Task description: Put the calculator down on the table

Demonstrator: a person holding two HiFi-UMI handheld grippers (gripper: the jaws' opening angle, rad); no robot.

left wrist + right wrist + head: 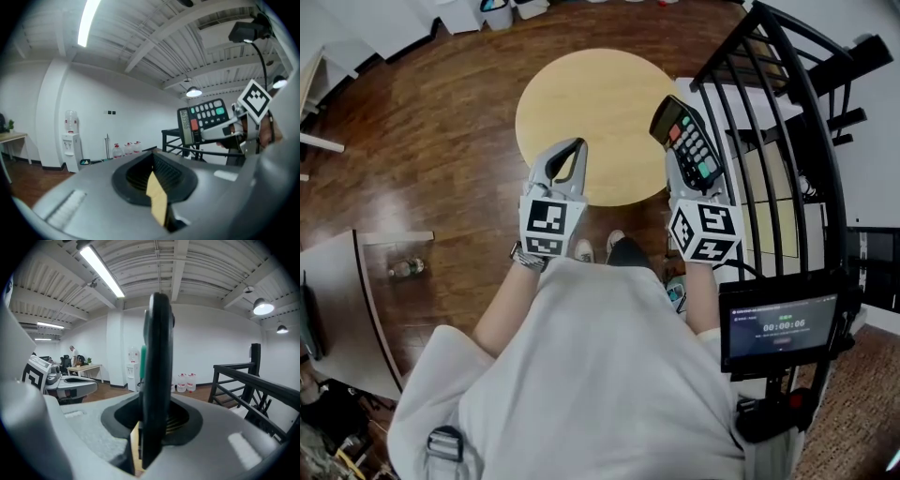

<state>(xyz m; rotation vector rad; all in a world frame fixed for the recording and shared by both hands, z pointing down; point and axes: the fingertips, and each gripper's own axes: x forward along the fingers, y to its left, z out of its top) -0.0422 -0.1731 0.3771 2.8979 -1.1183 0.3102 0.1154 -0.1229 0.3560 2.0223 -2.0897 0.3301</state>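
Observation:
A black calculator with grey, red and green keys is held in the air, keys up. It hangs over the right rim of the round wooden table. My right gripper is shut on its near end. In the right gripper view the calculator stands edge-on between the jaws of the right gripper. My left gripper hovers over the table's near edge with its jaw tips together and nothing in them. From the left gripper view, the left gripper is empty, and the calculator is up at the right.
A black metal railing runs close along the right side of the right gripper. A small screen is mounted at the lower right. A desk corner and a bottle on the wooden floor are at the left. A water cooler stands by the far wall.

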